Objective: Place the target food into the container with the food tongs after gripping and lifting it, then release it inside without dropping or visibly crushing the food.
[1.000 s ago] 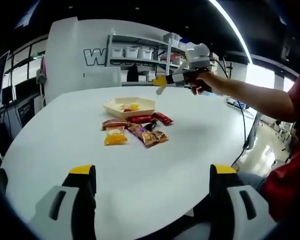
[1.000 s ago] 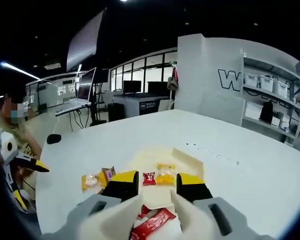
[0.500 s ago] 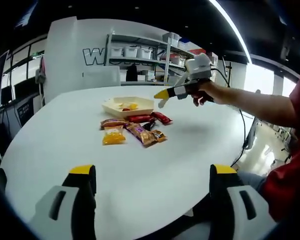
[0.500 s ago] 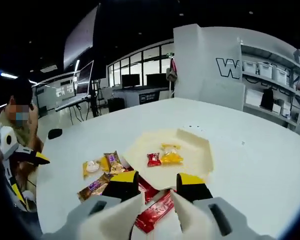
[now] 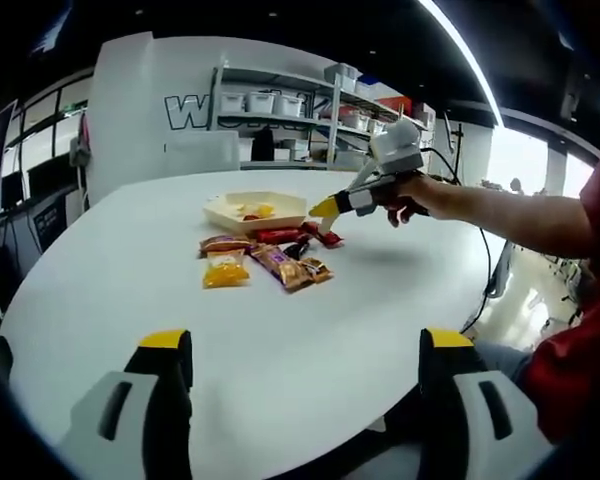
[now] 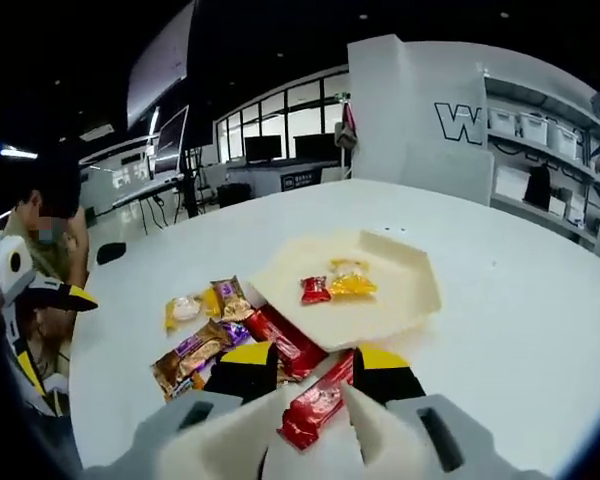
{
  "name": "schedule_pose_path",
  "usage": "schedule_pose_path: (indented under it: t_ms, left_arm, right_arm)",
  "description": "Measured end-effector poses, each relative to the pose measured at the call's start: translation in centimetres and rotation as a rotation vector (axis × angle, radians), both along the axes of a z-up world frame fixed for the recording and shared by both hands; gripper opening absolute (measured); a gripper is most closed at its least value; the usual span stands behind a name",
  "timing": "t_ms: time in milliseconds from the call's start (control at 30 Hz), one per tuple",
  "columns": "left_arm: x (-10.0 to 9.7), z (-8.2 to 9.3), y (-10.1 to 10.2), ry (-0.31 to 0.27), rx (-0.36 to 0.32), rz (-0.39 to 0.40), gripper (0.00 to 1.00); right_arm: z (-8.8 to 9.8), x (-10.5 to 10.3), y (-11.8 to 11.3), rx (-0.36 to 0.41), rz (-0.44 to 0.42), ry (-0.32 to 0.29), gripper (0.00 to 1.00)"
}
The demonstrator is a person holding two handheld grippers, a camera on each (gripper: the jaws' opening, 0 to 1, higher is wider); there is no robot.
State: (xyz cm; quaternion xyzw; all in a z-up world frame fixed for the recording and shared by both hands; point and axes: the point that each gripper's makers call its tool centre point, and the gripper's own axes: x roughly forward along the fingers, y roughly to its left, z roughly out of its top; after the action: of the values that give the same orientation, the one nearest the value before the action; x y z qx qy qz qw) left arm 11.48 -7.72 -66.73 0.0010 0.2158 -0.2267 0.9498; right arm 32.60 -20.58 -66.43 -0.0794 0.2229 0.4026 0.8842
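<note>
- Red snack bar in a shiny long wrapper [image 6: 318, 402] lies flat on the wide white round desk [image 6: 520, 330], just short of the near rim of the shallow cream paper tray [image 6: 420, 300], with part of it sitting between the right tool's two yellow-tipped jaws.
- Right tool [image 6: 315, 375] hangs low over that bar, jaws moderately parted with a gap about as wide as the wrapper; it has hold of nothing yet, and I cannot tell whether the tips touch the desk. From the left gripper view it [image 5: 327, 208] reaches in over the far side of the snack pile, held in the person's hand [image 5: 405, 195].
- Left tool [image 5: 305, 365] waits well back above the near part of the desk, jaws spread wide and empty.
- The tray already holds a small red packet [image 6: 316, 289] and a yellow packet [image 6: 352, 284].
- Risk, to my eye: a second red bar [image 6: 285, 343] lies just beside the target, and brown and purple wrappers [image 6: 193, 357] are close by, so a closing jaw could catch a neighbour or shove the slick wrapper away. Squeezing hard would crush the bar; too light and it slips out on the lift.
- The bar's long axis runs from near the tool up and away toward the tray, roughly along the jaws, which leaves a narrow grip across its width.
</note>
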Motion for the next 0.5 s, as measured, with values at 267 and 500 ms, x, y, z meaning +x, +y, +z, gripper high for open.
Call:
schedule_pose_path:
  t_ms: [267,500]
  left_arm:
    - [-0.08,-0.1,-0.17,0.004,0.001,-0.008,0.91]
    - [0.18,0.27,-0.11,-0.006,-0.015,0.0,0.91]
  right_arm:
    - [-0.15,-0.24,-0.18,0.0,0.0,0.002,0.25]
    - [-0.16,-0.31,-0.67,-0.006,-0.005,0.002,0.25]
